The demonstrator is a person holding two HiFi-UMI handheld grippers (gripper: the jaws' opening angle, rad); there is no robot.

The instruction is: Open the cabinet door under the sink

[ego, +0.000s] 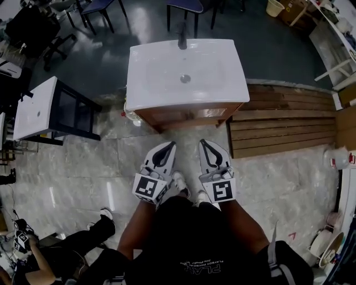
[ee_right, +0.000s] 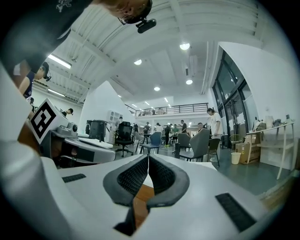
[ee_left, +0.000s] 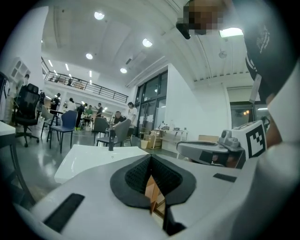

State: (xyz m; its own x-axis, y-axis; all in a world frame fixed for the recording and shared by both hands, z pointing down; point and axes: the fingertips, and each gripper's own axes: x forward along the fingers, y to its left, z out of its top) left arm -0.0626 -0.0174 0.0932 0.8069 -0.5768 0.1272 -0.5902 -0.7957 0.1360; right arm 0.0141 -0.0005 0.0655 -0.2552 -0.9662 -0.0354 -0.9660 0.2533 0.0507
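Note:
A white sink top (ego: 186, 75) with a dark tap sits on a wooden cabinet (ego: 183, 117). From the head view only a narrow strip of the cabinet front shows. Both grippers are held side by side a short way in front of it, pointing level at it and touching nothing. My left gripper (ego: 167, 147) is shut and empty, its pads meeting at the tips (ee_left: 150, 160). My right gripper (ego: 205, 144) is shut and empty too (ee_right: 148, 161). Brown cabinet wood (ee_left: 152, 190) (ee_right: 139, 199) shows through the gap below each pair of pads.
A second white-topped dark stand (ego: 38, 107) is at the left. Wooden decking (ego: 283, 122) lies to the cabinet's right, with a white bucket (ego: 337, 158) beyond it. A bottle (ego: 131, 116) stands at the cabinet's left foot. A person (ego: 67, 247) crouches at lower left. Chairs (ego: 186, 8) stand behind the sink.

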